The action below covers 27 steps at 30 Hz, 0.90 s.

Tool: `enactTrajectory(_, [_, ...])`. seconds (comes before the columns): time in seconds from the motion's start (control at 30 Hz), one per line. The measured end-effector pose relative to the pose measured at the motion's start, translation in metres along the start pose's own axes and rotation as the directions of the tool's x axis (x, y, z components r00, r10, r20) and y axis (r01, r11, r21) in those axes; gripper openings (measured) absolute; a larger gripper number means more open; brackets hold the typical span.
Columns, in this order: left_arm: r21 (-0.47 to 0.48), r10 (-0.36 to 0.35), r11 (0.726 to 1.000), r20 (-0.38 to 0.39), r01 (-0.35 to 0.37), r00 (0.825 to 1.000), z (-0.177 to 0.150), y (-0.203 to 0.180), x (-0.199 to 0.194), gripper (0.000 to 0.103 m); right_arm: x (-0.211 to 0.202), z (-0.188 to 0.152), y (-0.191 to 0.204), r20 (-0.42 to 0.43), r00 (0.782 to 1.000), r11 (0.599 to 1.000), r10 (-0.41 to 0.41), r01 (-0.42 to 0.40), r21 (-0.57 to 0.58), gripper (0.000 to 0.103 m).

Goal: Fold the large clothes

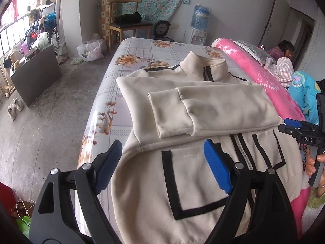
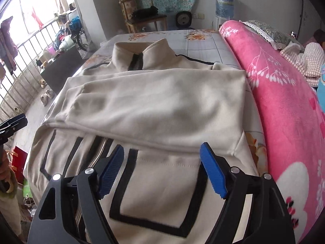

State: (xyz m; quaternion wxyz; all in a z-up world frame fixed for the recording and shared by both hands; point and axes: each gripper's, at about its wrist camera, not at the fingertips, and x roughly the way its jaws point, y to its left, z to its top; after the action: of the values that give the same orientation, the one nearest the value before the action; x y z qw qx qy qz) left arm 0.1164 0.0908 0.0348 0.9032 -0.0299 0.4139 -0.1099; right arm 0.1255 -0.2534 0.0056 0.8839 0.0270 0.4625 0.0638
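A bedroom around a bed (image 1: 113,85) with a floral checked sheet.

A pink blanket (image 2: 284,105) with white flower prints lies rolled along the bed's right side. Against the far wall stand a wooden chair (image 1: 126,23) with a dark bundle on its seat, a small black fan (image 1: 161,29) and a water dispenser (image 1: 200,27). Below a barred window (image 2: 22,77) sit a dark box (image 1: 36,73), a white plastic bag (image 1: 90,50) and pale shoes (image 1: 15,107) on the grey floor.

Left claw (image 1: 162,160) jaws wide apart, right claw (image 2: 162,163) likewise, apparently empty
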Motion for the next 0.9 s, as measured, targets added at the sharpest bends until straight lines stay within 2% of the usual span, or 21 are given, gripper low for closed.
enactTrajectory(0.1, [0.006, -0.037, 0.999, -0.023, 0.038, 0.999, -0.024, -0.017, -0.01, 0.084, -0.022, -0.032, 0.014, -0.001, 1.0, 1.0, 0.009, -0.009, -0.021, 0.081])
enactTrajectory(0.17, [0.022, -0.038, 0.999, -0.046, 0.039, 0.998, -0.043, -0.031, -0.012, 0.086, -0.026, -0.055, 0.025, -0.023, 1.0, 1.0, 0.01, -0.011, -0.027, 0.083])
enactTrajectory(0.4, [0.113, 0.053, 0.993, -0.125, -0.039, 0.991, -0.104, -0.073, 0.016, 0.087, -0.013, -0.116, 0.05, -0.104, 0.994, 0.999, -0.04, 0.037, -0.025, 0.087])
enactTrajectory(0.47, [0.122, 0.105, 0.989, -0.146, -0.087, 0.984, -0.113, -0.078, 0.027, 0.087, -0.007, -0.123, 0.052, -0.109, 0.992, 0.998, -0.064, 0.062, -0.023, 0.089])
enactTrajectory(0.6, [0.091, 0.144, 0.987, -0.145, -0.132, 0.979, -0.119, -0.079, 0.032, 0.09, -0.003, -0.126, 0.05, -0.097, 0.992, 0.997, -0.079, 0.079, -0.004, 0.095])
enactTrajectory(0.73, [0.077, 0.15, 0.987, -0.146, -0.14, 0.978, -0.121, -0.076, 0.032, 0.095, 0.0, -0.127, 0.049, -0.092, 0.992, 0.996, -0.086, 0.086, 0.0, 0.097])
enactTrajectory(0.9, [0.076, 0.152, 0.987, -0.151, -0.142, 0.977, -0.119, -0.076, 0.033, 0.095, -0.001, -0.129, 0.049, -0.074, 0.993, 0.996, -0.088, 0.088, 0.001, 0.097])
